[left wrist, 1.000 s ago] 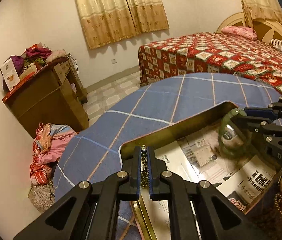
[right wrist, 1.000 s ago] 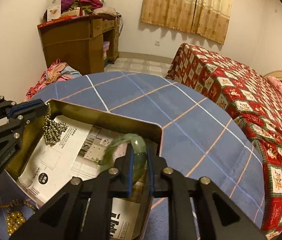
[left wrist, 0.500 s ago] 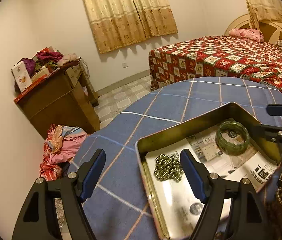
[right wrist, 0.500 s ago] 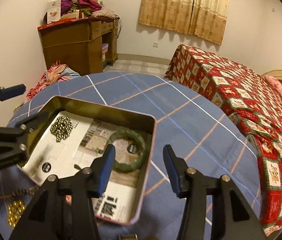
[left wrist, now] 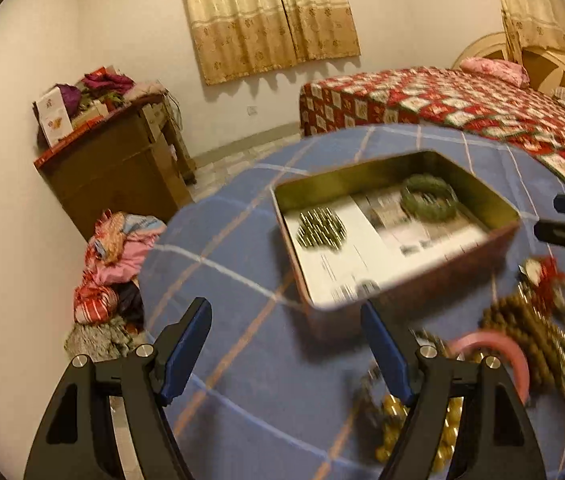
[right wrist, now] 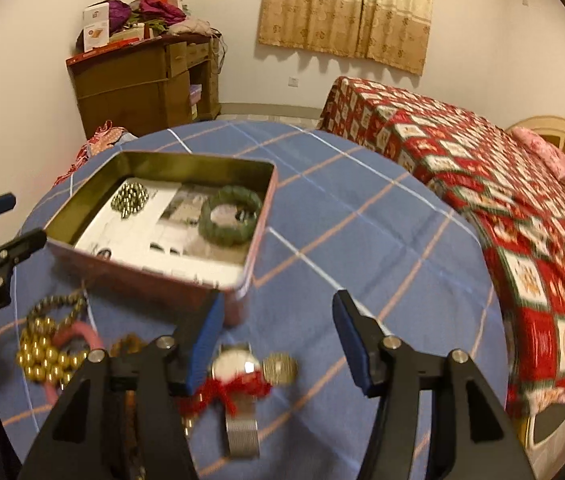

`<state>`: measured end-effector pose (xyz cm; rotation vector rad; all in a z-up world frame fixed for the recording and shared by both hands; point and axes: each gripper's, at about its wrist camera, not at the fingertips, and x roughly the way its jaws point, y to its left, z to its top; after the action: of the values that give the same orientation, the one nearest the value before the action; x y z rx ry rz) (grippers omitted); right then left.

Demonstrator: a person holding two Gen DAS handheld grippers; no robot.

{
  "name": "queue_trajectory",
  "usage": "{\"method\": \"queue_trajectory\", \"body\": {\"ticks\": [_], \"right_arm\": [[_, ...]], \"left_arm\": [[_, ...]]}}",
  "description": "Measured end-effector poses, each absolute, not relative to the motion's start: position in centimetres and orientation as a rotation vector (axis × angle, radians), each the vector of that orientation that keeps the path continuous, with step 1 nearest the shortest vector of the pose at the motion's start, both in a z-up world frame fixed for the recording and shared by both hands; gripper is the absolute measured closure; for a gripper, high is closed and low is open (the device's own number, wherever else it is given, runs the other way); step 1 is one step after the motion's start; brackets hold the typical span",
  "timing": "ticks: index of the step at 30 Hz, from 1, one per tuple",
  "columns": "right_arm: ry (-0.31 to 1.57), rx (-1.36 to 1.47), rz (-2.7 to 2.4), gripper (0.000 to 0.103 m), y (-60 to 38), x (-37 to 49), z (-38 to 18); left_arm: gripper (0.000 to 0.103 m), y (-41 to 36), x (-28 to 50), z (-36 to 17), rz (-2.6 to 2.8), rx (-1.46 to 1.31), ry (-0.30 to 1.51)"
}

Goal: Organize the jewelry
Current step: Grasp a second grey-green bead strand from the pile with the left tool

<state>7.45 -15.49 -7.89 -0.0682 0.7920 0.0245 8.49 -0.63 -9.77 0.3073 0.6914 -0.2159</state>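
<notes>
An open metal tin [left wrist: 494, 236] [right wrist: 266, 188] lined with printed paper sits on the blue checked table. Inside lie a green bangle [left wrist: 428, 197] [right wrist: 229, 215] and a dark bead chain [left wrist: 320, 229] [right wrist: 129, 199]. In front of the tin lies loose jewelry: gold beads [right wrist: 44, 356] [left wrist: 392, 420], a pink bangle [left wrist: 498, 350] [right wrist: 78, 334], brown beads [left wrist: 526, 324], a watch [right wrist: 238, 368] with red string. My left gripper [left wrist: 286, 354] is open and empty, below the tin's near left corner. My right gripper [right wrist: 278, 340] is open and empty above the watch.
The round table's blue cloth [right wrist: 362, 232] drops off at the far edge. A bed with a red patchwork cover [right wrist: 482, 168] stands to the right. A wooden desk with clutter [right wrist: 142, 76] and a pile of clothes [left wrist: 110, 264] are at the left wall.
Both grippers opened and let the bead chain and the green bangle drop into the tin, then pulled back toward the loose jewelry in front of the tin.
</notes>
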Motion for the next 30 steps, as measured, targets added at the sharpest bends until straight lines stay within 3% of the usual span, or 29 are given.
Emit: {"method": "queue_trajectory", "body": {"ticks": [5,16,20,27,30], "right_arm": [[0.788,-0.046,0.009,0.037,-16.1,5.8,-8.5],[0.787,-0.027,0.005,0.034,-16.5,4.9,-9.7],[0.781,-0.002,-0.018,0.030,-17.3,4.8,-9.9],[0.778,0.009,-0.015,0.030,-17.3,4.5,-9.9],[0.780,0.005,-0.012,0.030,-17.1,4.5,-10.1]], "left_arm": [[0.026,-1.1,7.6,-11.3,-0.237,0.309,0.745],[0.026,-0.9,8.6,-13.6,-0.274,0.297,0.824],[0.043,-0.6,8.6,-13.4,-0.335,0.269,0.856],[0.086,-0.5,8.3,-13.2,-0.414,0.282,0.890],[0.094,-0.4,8.3,-13.2,-0.380,0.301,0.877]]}}
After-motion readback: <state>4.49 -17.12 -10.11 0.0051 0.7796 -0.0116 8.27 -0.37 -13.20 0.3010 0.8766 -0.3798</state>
